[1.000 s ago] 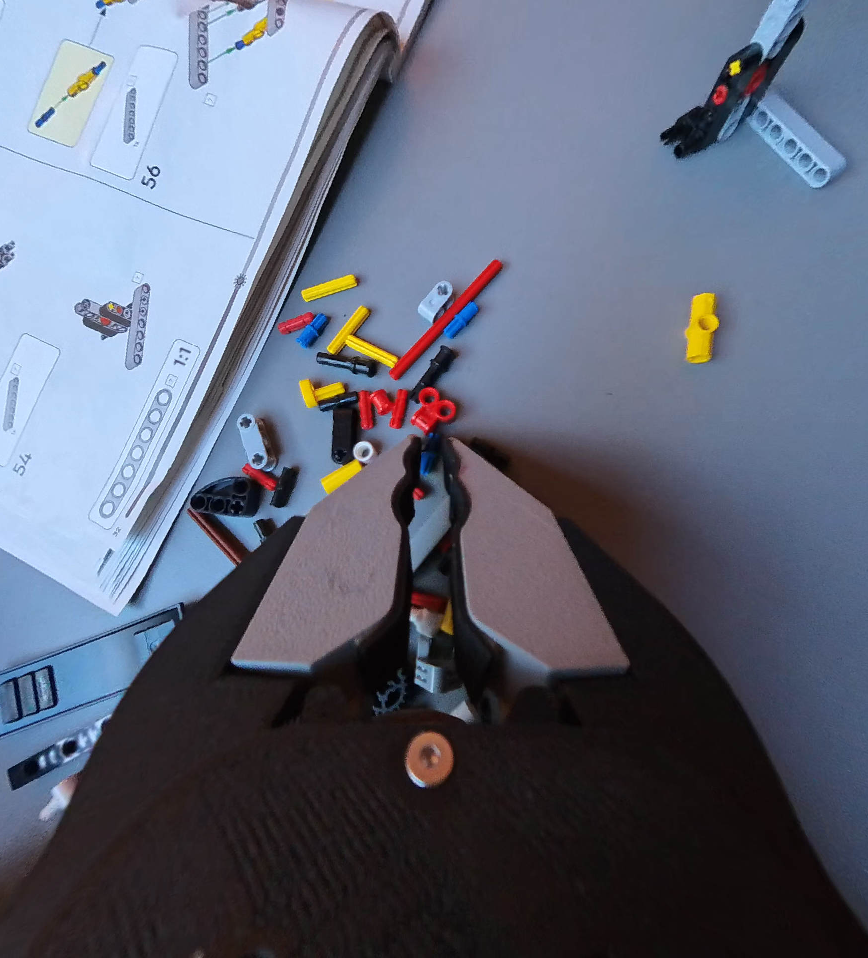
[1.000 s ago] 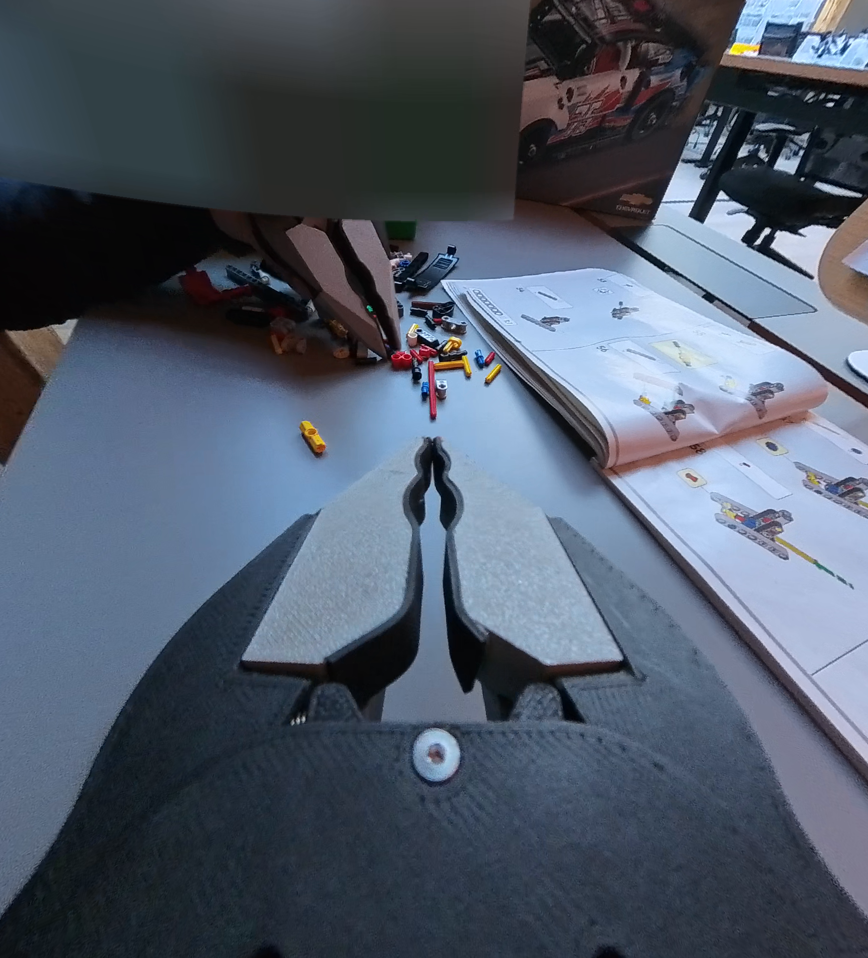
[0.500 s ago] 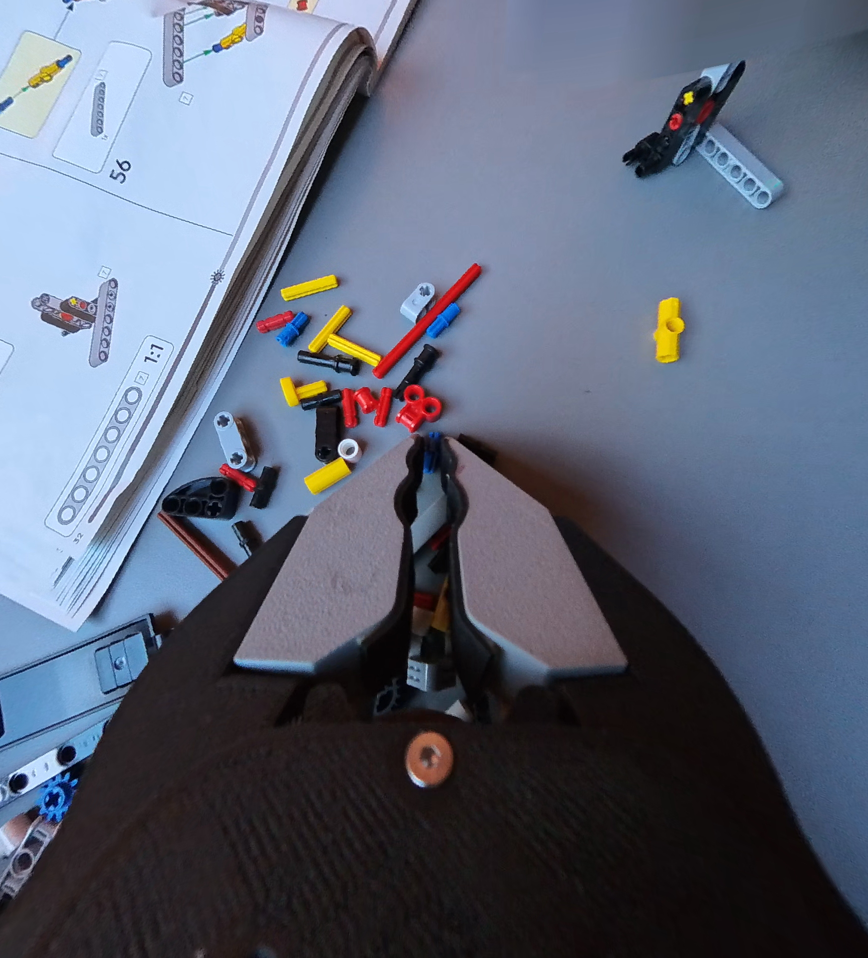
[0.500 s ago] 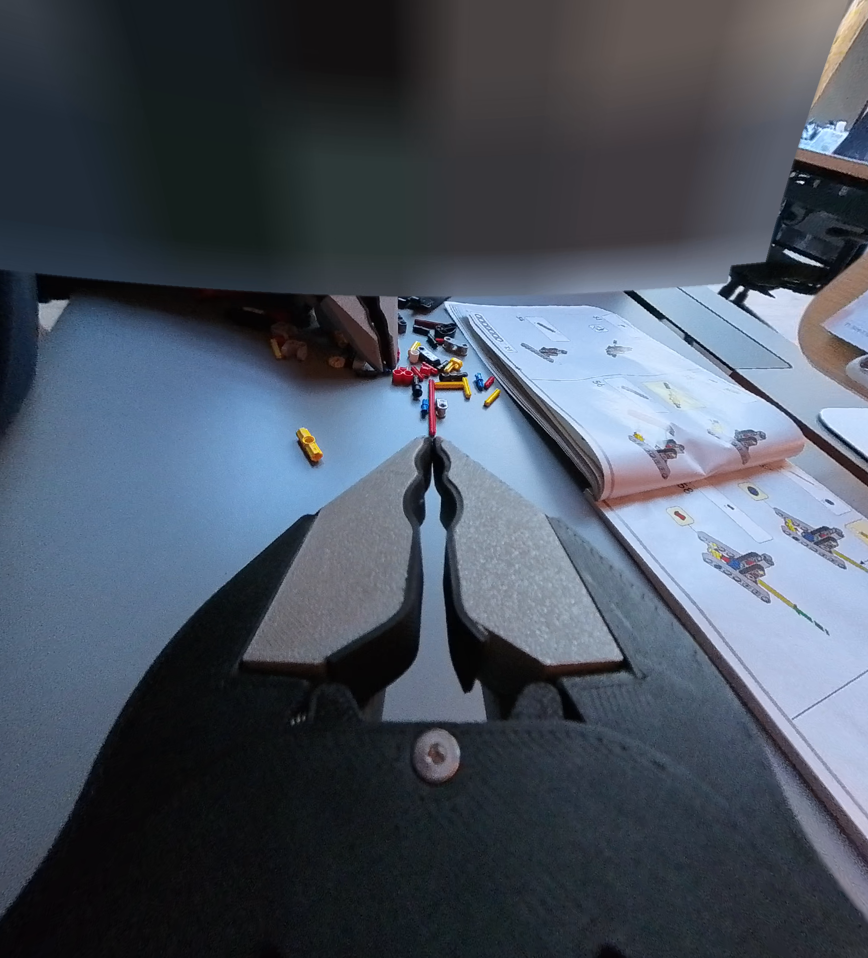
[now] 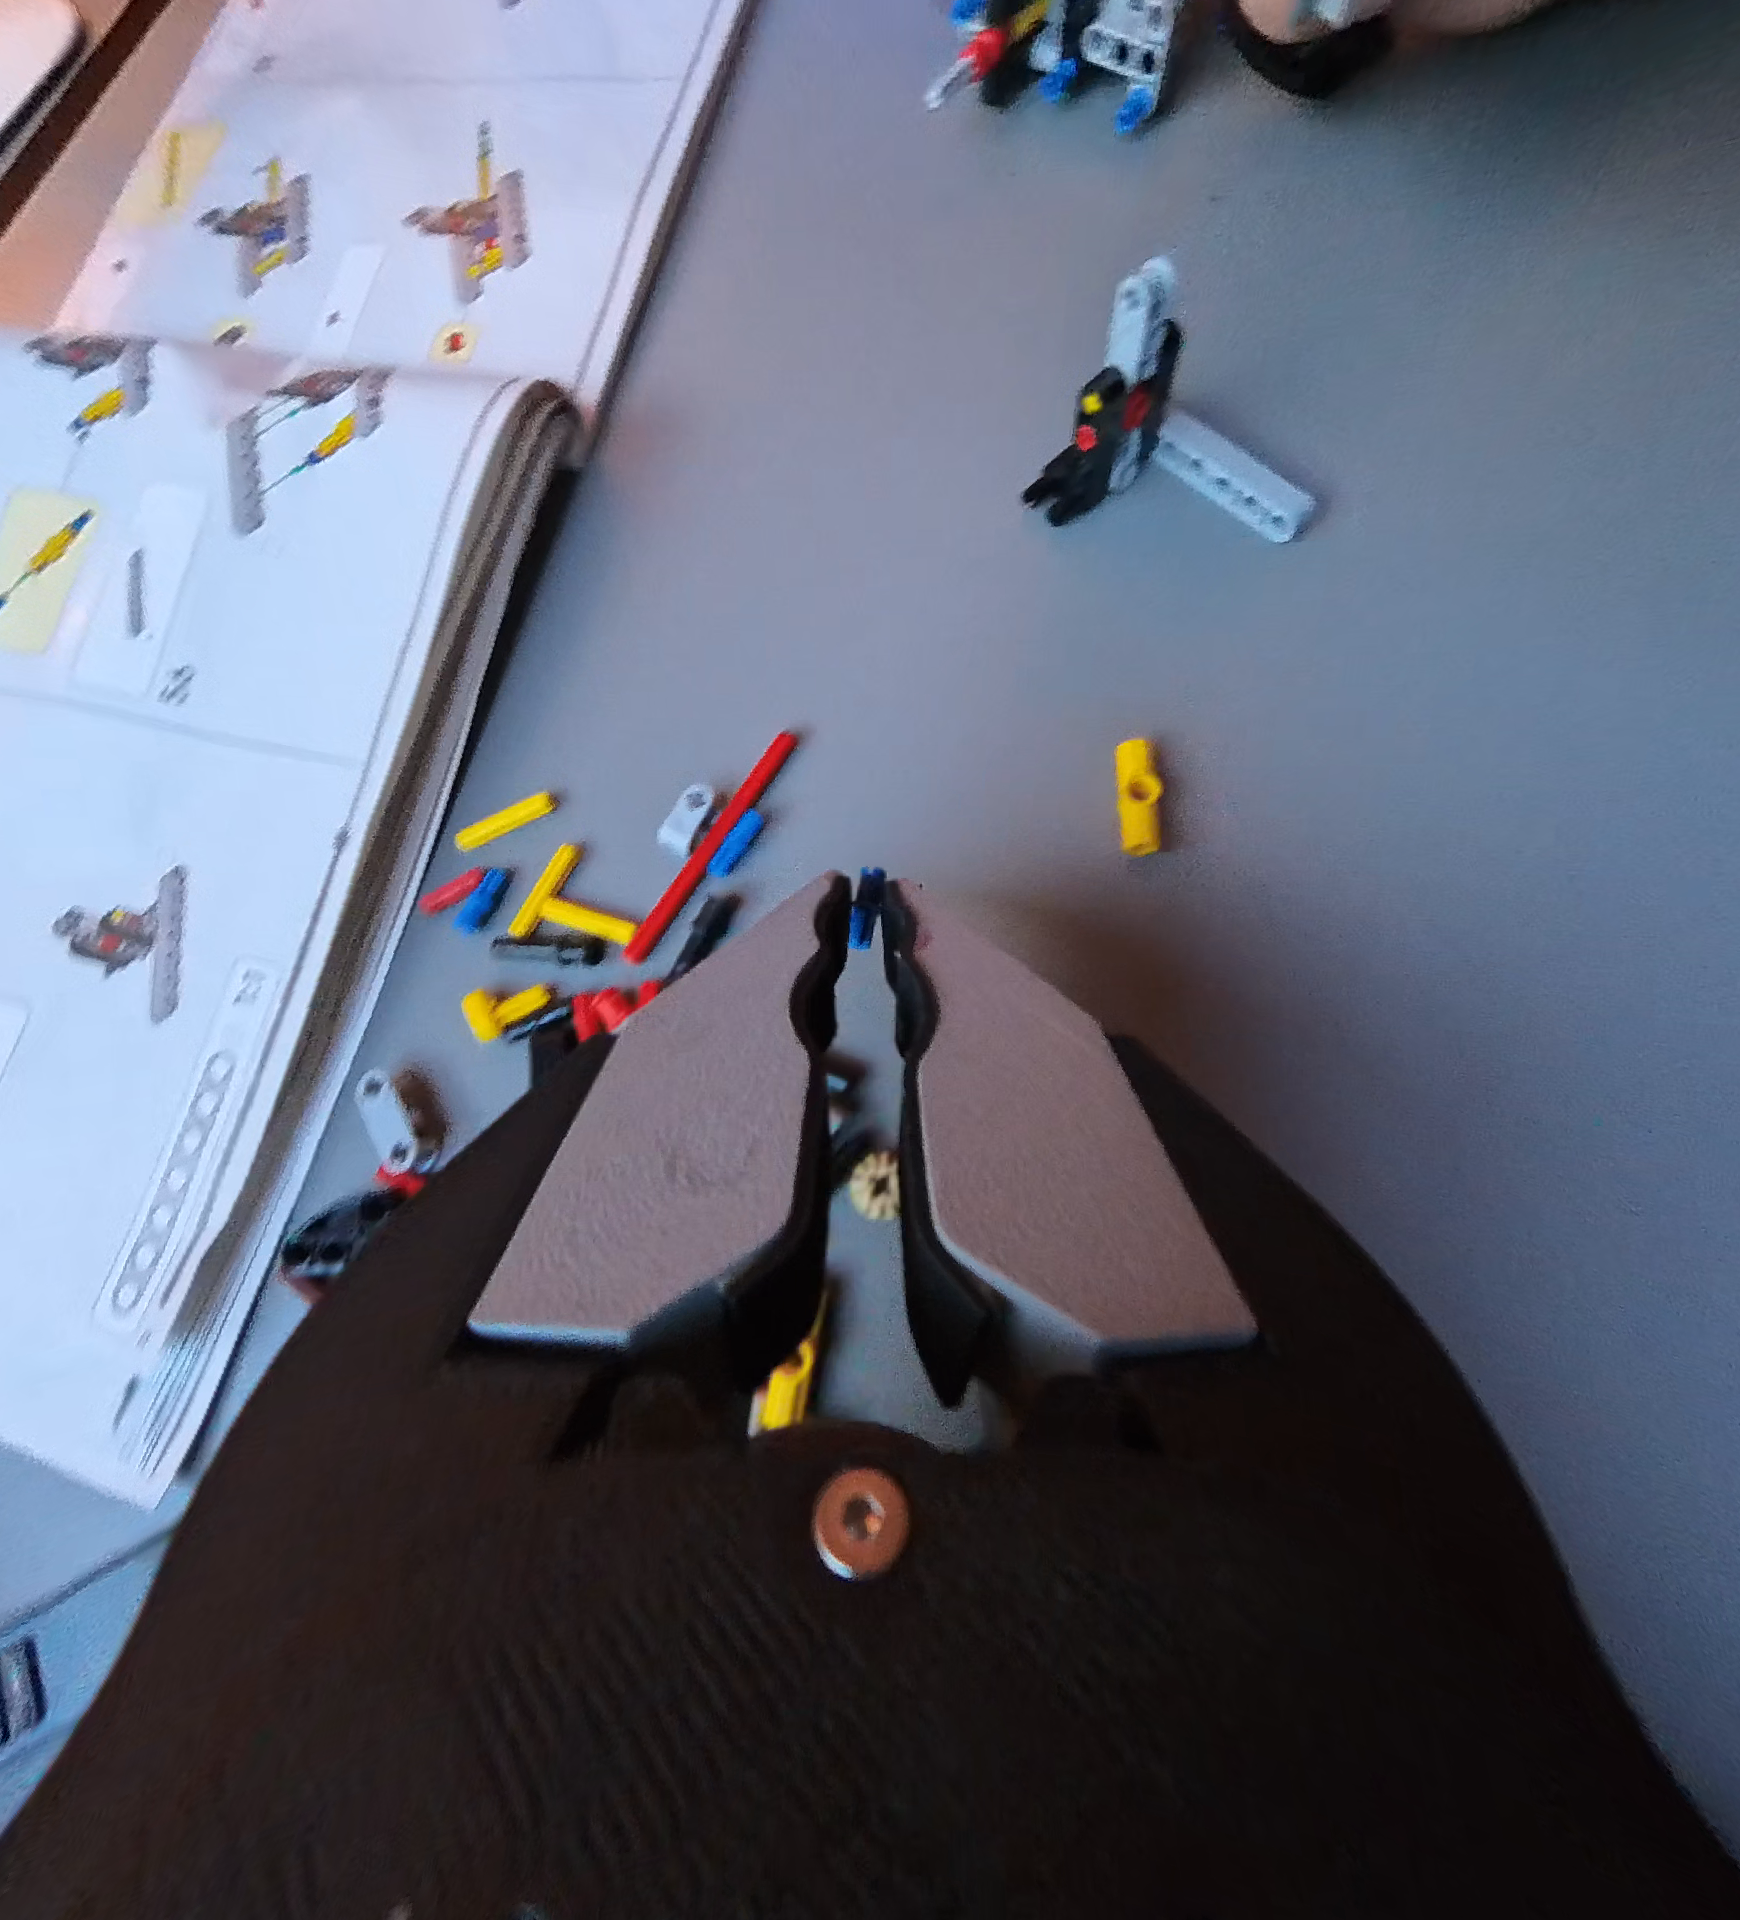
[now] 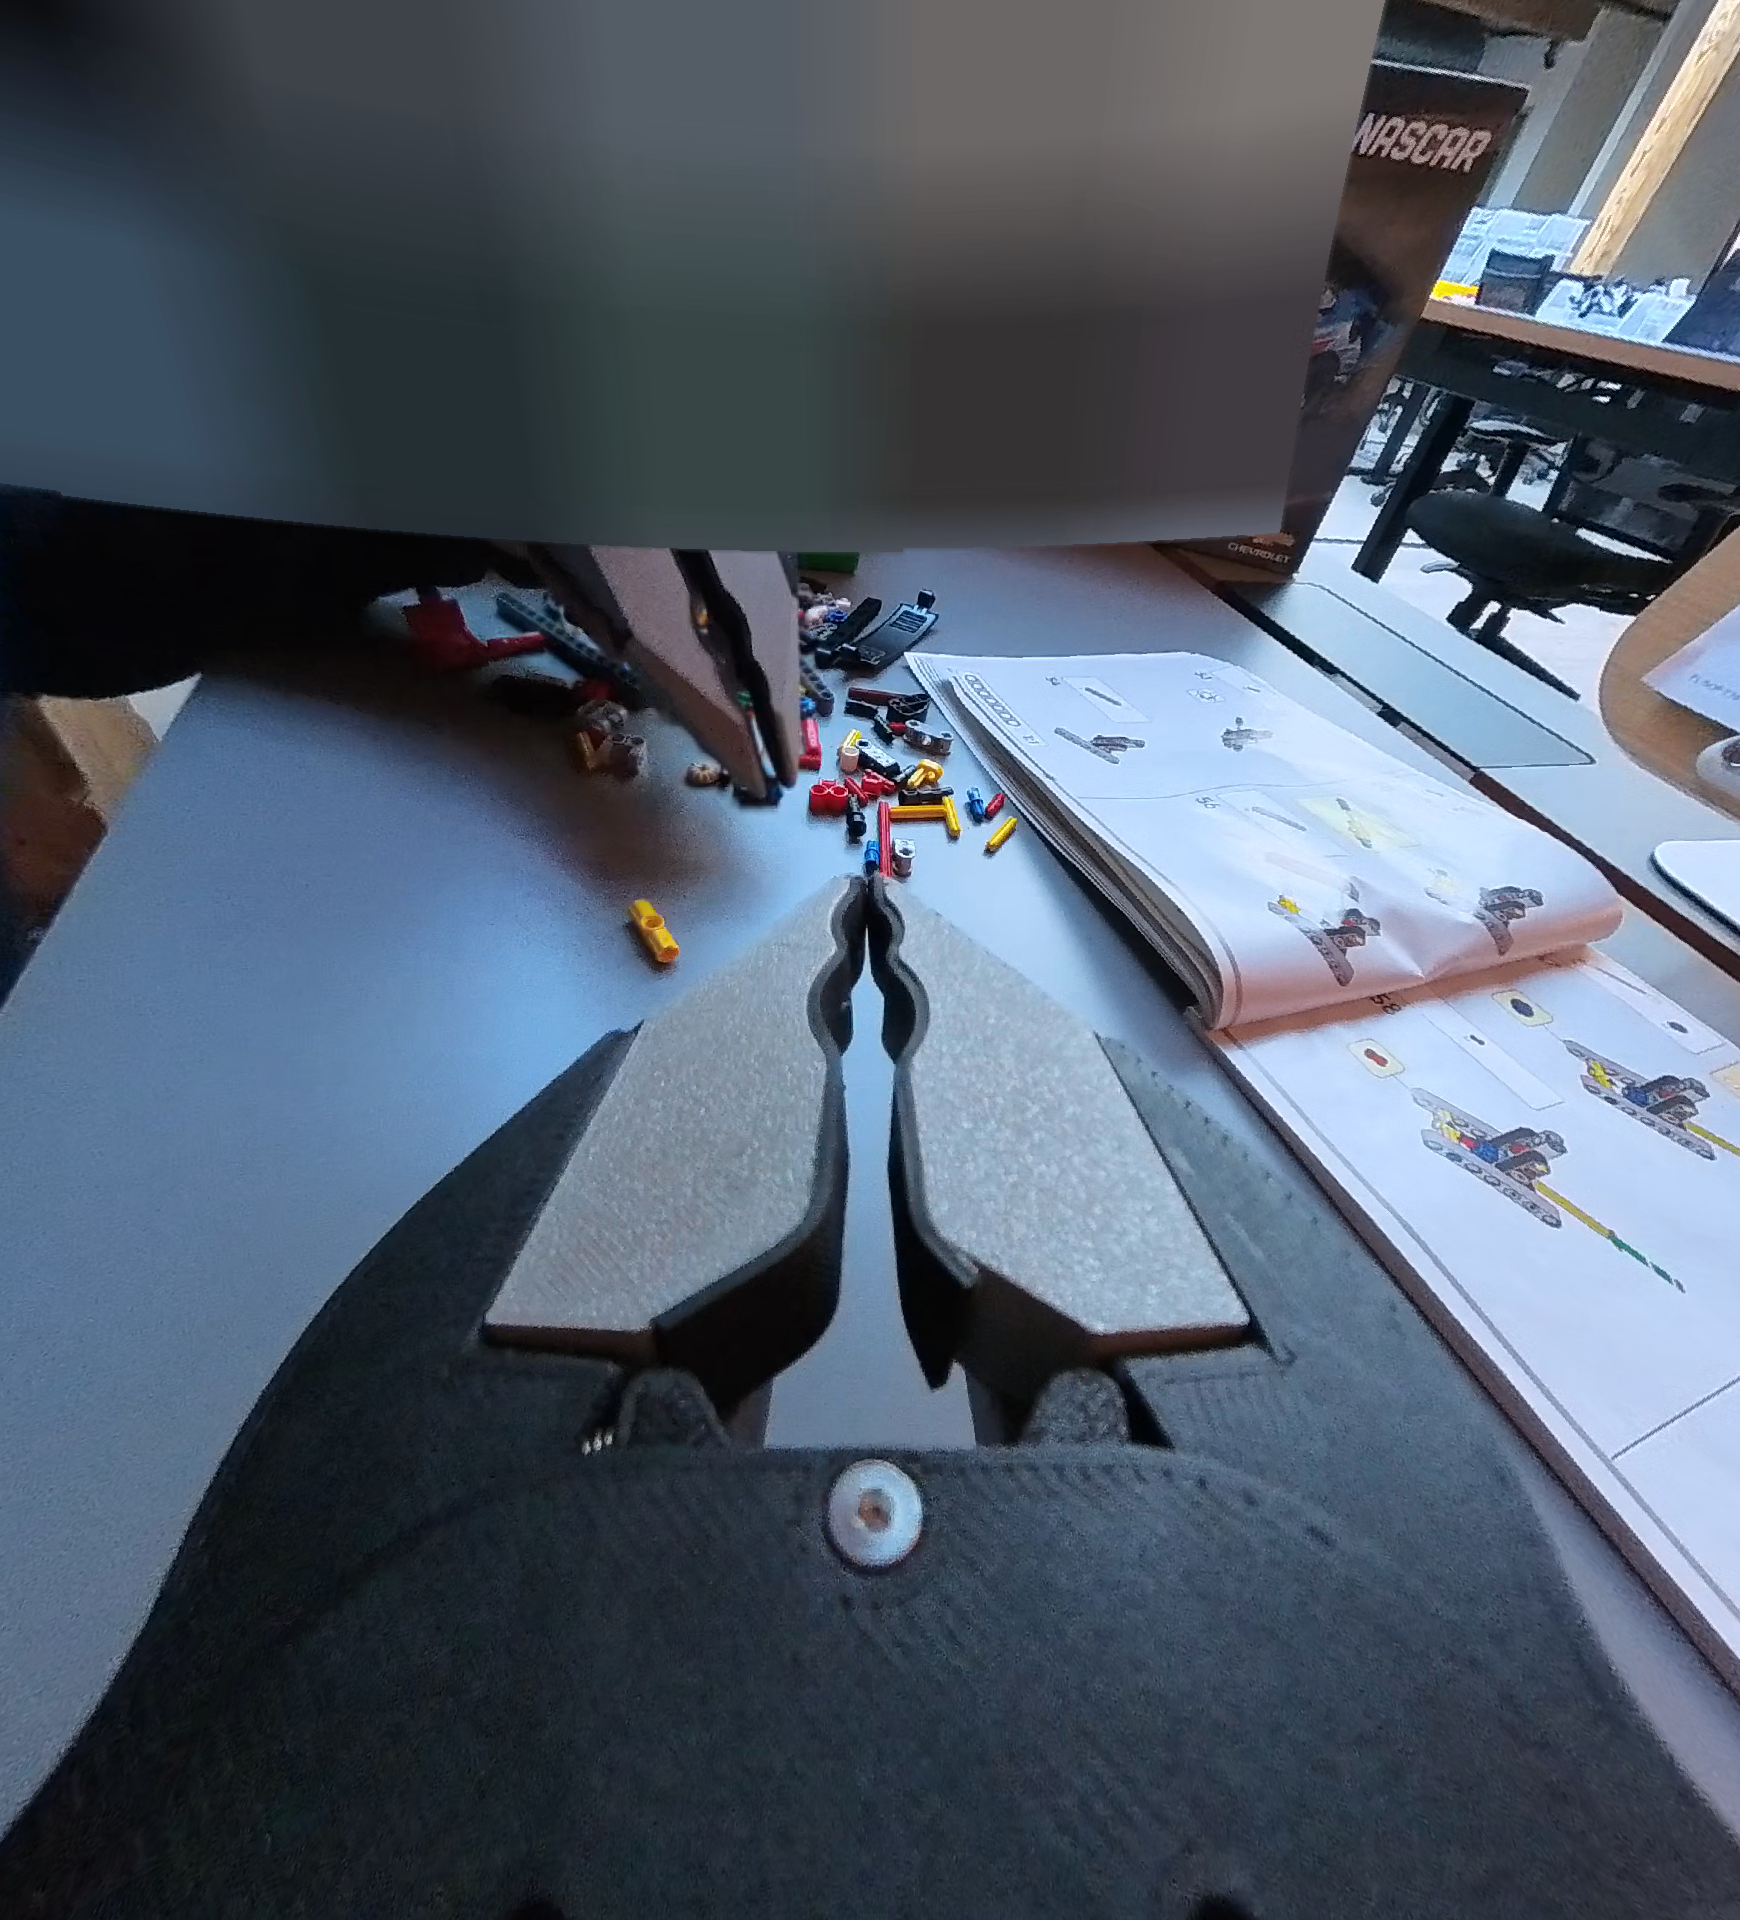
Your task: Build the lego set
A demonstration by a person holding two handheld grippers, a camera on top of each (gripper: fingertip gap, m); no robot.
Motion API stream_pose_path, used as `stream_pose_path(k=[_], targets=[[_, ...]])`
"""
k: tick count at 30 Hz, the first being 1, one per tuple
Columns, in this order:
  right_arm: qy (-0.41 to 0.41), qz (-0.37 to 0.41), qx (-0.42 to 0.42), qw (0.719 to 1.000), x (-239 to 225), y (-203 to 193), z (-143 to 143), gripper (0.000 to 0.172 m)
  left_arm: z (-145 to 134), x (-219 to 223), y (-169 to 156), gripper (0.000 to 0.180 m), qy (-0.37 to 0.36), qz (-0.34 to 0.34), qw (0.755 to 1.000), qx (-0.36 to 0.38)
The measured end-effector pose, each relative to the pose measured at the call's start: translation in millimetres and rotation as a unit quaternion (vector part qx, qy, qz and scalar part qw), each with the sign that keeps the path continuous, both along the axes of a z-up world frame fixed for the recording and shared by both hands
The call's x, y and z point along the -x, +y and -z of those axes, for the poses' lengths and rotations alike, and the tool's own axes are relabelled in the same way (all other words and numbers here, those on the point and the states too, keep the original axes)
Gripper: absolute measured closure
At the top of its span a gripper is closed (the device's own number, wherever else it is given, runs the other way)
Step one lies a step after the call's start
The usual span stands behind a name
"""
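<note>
Grey desk (image 5: 1468, 935) under both my grippers: my left gripper (image 5: 868, 902) pinches a small blue pin (image 5: 866, 914) lengthwise beside the scattered parts, while my right gripper (image 6: 866, 896), closed and bare, hovers nearer me.

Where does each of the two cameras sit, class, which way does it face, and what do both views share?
Left wrist view: sits on the left gripper, tilted down at the grey table; its fingertips pinch a small blue pin above loose parts.
Right wrist view: sits on the right gripper, shut on nothing, looking low across the table toward the left gripper and a dark sleeve.
Shared: yellow connector, red axle, open instruction booklet.
</note>
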State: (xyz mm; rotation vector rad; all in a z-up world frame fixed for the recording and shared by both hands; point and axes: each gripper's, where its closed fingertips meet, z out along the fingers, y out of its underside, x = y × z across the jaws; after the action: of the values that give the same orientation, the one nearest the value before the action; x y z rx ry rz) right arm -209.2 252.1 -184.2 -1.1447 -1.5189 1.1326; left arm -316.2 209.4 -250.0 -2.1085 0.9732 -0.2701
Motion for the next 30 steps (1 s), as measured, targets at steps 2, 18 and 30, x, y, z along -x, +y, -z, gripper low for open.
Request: stream_pose_path(k=[2, 18, 30], targets=[[0.0, 0.002, 0.002, 1.0, -1, 0, -1, 0.172, 2, -13, 0, 0.178, 0.011, 0.015, 1.0, 0.002], [-0.015, 0.016, -0.034, 0.999, -1, -2, 2, 0.172, 5, 7, 23, 0.169, 0.092, -0.025, 0.995, 0.002], [-0.009, 0.005, -0.036, 0.999, -5, -8, -3, 0.172, 23, 7, 33, 0.18, 0.138, 0.033, 0.989, 0.052]])
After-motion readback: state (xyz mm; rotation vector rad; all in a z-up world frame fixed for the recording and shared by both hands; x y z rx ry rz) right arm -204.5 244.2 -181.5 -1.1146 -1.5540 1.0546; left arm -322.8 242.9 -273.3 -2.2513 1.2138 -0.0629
